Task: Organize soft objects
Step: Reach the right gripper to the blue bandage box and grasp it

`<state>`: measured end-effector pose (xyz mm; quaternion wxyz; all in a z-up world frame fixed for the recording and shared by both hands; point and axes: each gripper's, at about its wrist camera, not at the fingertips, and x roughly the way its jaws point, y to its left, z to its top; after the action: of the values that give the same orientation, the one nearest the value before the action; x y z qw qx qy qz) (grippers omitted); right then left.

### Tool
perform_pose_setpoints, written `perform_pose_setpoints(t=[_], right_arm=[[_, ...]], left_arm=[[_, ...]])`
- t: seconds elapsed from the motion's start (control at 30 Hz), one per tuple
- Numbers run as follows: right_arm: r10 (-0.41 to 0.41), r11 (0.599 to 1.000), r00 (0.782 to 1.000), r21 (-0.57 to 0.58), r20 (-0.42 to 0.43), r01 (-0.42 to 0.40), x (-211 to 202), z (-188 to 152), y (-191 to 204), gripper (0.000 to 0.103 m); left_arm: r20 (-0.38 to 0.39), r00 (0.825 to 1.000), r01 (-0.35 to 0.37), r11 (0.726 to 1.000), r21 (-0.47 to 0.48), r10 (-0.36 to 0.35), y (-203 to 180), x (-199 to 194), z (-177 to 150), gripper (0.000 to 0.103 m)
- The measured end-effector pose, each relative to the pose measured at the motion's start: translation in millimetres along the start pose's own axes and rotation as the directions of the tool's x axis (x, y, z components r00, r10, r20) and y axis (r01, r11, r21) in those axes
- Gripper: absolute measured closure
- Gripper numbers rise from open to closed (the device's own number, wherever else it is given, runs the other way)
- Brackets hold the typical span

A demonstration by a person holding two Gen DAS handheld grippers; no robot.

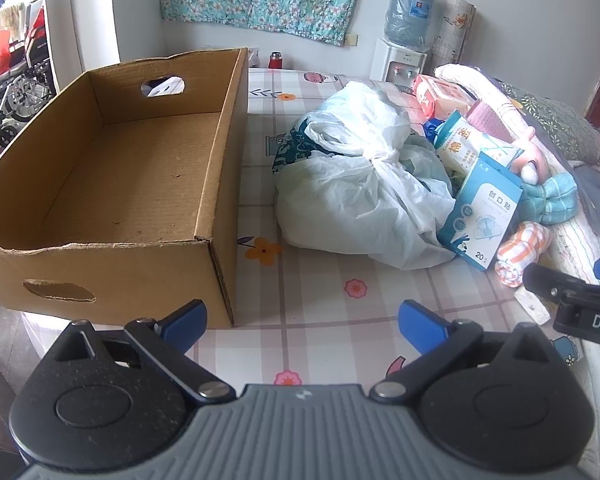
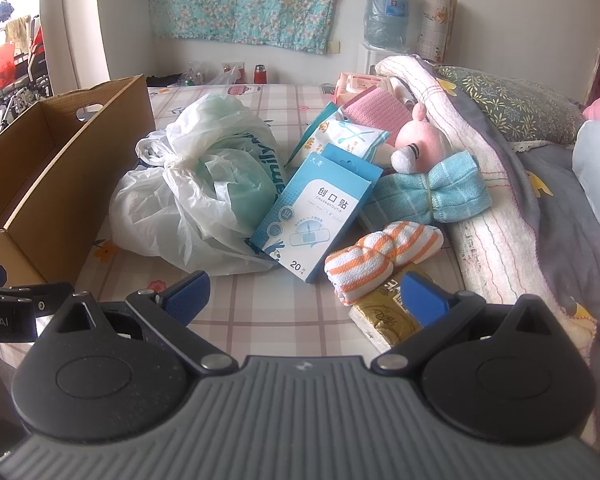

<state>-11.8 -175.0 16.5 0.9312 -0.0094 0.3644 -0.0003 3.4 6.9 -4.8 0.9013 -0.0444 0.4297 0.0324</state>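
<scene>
An empty cardboard box (image 1: pixel 112 184) (image 2: pixel 60 168) stands on the bed at the left. Beside it lies a knotted white plastic bag (image 1: pixel 356 196) (image 2: pixel 196 196). Right of the bag are a blue plaster box (image 1: pixel 480 220) (image 2: pixel 320 216), an orange-striped cloth (image 1: pixel 520 252) (image 2: pixel 380 256), a teal checked towel (image 1: pixel 556 200) (image 2: pixel 440 192), a pink plush toy (image 2: pixel 420 140) and a gold tissue pack (image 2: pixel 384 316). My left gripper (image 1: pixel 302 322) is open over the bedsheet, in front of the box corner. My right gripper (image 2: pixel 306 296) is open, its right finger just above the gold pack.
A folded quilt (image 2: pixel 496 208) and pillows (image 2: pixel 512 104) fill the right side. A water dispenser (image 1: pixel 400 40) and a red flask (image 1: pixel 275 60) stand at the far wall. The checked sheet (image 1: pixel 320 288) lies bare between box and bag.
</scene>
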Motion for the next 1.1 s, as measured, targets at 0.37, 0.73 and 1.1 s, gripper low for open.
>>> perform_pose_setpoints(t=[0.37, 0.73, 1.1], right_arm=[[-0.011, 0.999, 1.000, 0.038, 0.010, 0.010, 4, -2, -11, 0.001], [0.053, 0.963, 0.986, 0.252, 0.155, -0.092, -1, -7, -79, 0.001], [0.204, 0.891, 0.959, 0.370, 0.195, -0.264, 42, 27, -120, 0.010]], left_arm=[[-0.004, 0.998, 0.061, 0.997, 0.038, -0.061, -7, 0, 4, 0.000], [0.054, 0.975, 0.204, 0.962, 0.182, -0.217, -53, 10, 32, 0.000], [0.126, 0.939, 0.254, 0.889, 0.380, -0.322, -116, 53, 45, 0.009]])
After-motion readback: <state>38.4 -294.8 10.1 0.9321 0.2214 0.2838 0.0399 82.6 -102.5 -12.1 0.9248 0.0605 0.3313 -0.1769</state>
